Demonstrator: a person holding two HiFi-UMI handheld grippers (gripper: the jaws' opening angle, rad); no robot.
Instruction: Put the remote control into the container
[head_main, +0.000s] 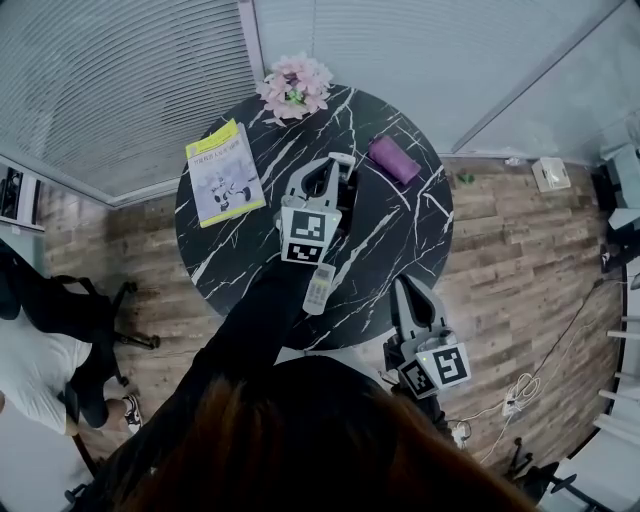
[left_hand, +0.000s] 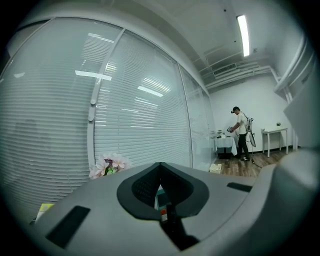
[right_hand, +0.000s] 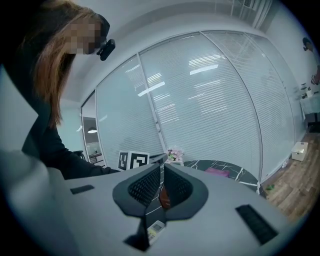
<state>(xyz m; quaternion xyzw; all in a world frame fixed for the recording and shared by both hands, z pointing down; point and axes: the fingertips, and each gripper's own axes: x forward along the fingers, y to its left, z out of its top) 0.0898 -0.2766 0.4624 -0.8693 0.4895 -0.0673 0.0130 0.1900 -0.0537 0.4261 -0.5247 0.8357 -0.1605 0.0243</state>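
Black marble table (head_main: 400, 235), with remote control (head_main: 318, 290) lying flat near front edge, not yet taken. Left gripper (head_main: 340, 163) above it, jaws pressed together on nothing; right gripper (head_main: 405, 285) likewise. Next, probably: spread left jaws, lower, pinch remote control.

no legible text, print on the booklet (head_main: 225, 172) cover too small to read

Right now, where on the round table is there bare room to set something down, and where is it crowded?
Bare marble lies right of the left gripper, between the purple object and the near rim, and below the booklet, left of the remote control. The middle and the end by the flowers are crowded.
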